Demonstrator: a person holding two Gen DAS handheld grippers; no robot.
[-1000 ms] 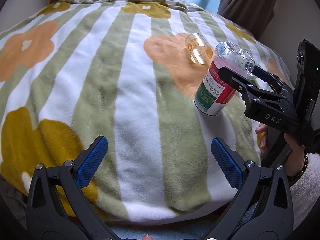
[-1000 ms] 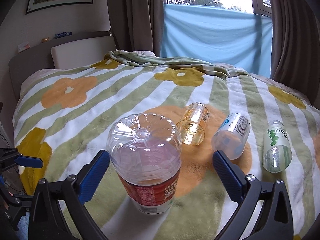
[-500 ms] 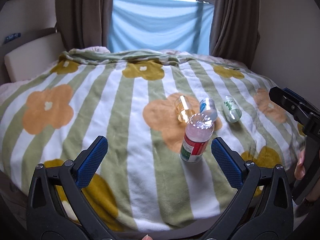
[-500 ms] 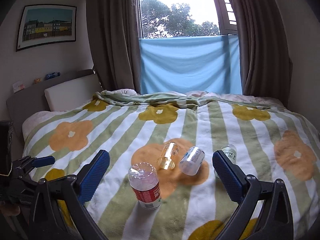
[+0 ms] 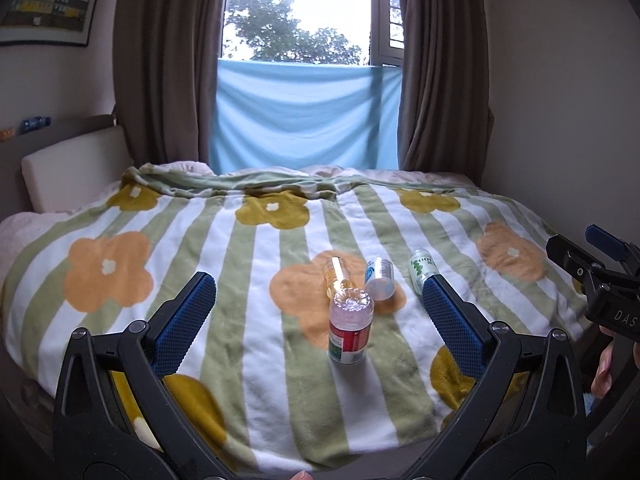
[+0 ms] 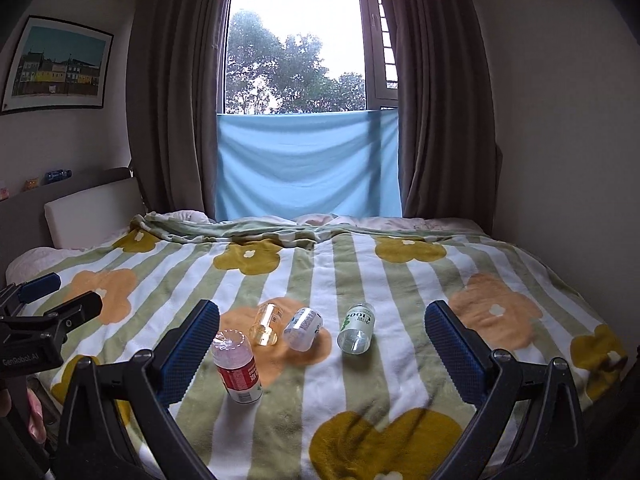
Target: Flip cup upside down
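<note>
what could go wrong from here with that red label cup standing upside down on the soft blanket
1. The clear plastic cup with the red label stands inverted and slightly tilted on the plush striped flower blanket; the soft surface could let it topple.
2. If it falls, it may roll into the amber cup, lying close behind it.
3. Both the left gripper and the right gripper are open and away from the cup, so neither could catch it.
</note>
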